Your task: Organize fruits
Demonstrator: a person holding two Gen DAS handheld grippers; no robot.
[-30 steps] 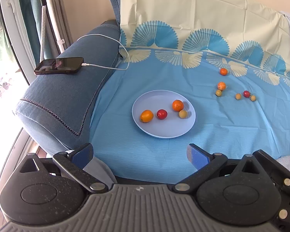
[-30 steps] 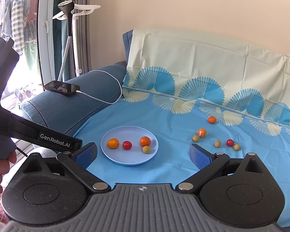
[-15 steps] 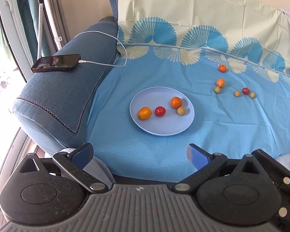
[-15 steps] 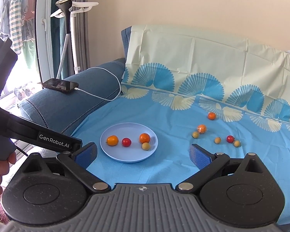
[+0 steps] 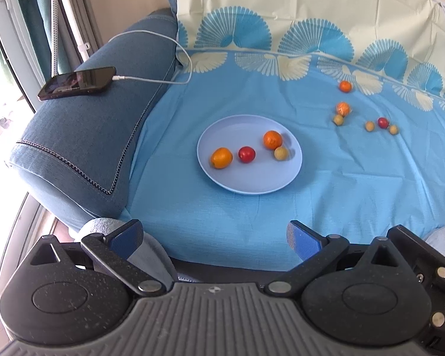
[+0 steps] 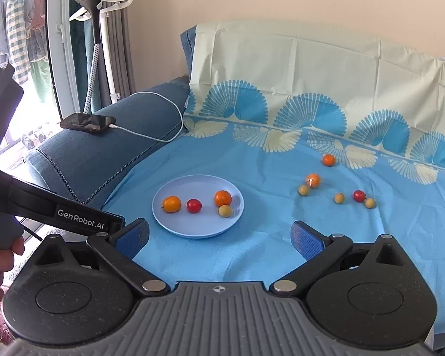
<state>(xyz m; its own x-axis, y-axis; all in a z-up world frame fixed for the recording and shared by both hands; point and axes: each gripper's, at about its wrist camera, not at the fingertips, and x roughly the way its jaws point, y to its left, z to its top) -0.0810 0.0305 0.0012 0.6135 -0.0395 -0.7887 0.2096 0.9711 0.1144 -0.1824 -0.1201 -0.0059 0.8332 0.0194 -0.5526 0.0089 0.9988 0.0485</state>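
Your left gripper (image 5: 213, 234) is spread wide, nothing between its blue pads, held above the near edge of the blue sheet (image 5: 252, 216). Your right gripper (image 6: 219, 235) is likewise spread and empty.

Ahead of both, the pale blue plate (image 6: 175, 228) holds four fruits: an orange kumquat (image 6: 171, 203), a red cherry tomato (image 6: 194, 205), an orange citrus (image 6: 222, 198) and a small yellow fruit (image 6: 225, 210) touching it.

Well right of the plate, six loose fruits lie on the sheet: two orange (image 6: 328, 159) (image 6: 313, 180), one red (image 6: 359, 195), three yellow (image 6: 303, 190) (image 6: 339, 198) (image 6: 370, 203).

A phone (image 5: 77, 83) on its charging cable (image 5: 169, 81) rests on the sofa arm (image 5: 83, 136).
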